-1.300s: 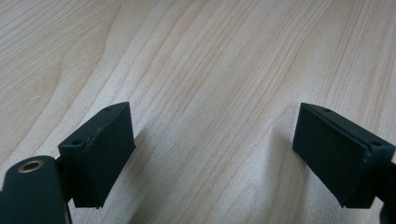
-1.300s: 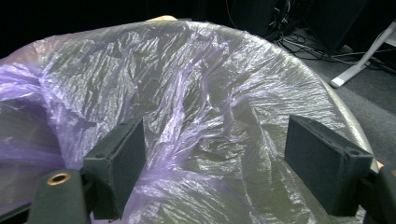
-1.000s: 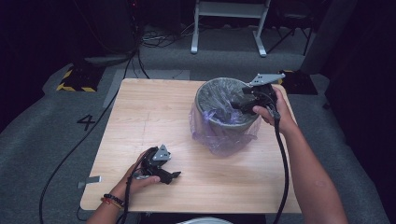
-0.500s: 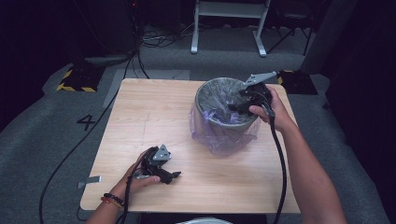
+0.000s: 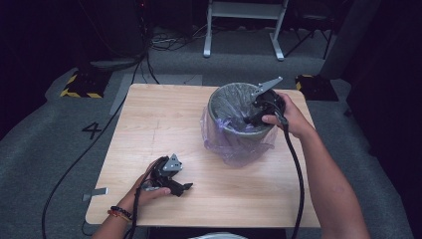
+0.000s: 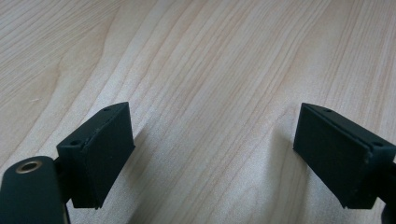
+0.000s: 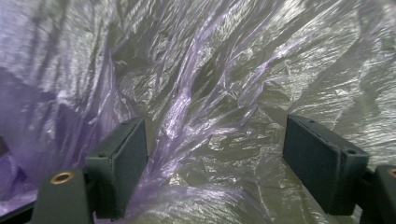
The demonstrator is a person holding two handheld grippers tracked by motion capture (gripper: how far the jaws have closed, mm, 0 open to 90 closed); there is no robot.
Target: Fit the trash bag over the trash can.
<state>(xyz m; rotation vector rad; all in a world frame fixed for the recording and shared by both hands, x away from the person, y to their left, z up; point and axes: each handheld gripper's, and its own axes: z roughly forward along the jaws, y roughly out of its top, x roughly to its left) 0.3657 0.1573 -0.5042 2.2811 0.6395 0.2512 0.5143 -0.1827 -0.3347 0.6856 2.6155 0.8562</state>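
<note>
Inside the bin's bag liner (image 7: pixel 205 93) — right claw (image 7: pixel 215 163) agape.

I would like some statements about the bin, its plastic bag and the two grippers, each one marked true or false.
1. The right gripper reaches into the bin. True.
2. The bin is lined with a purple plastic bag. True.
3. The left gripper is shut on the bag. False: its jaws stand open over bare table.
4. The bin lies tipped on its side. False: it stands upright.
5. The right gripper's jaws are pressed together. False: they stand apart, with bag film between them.
</note>
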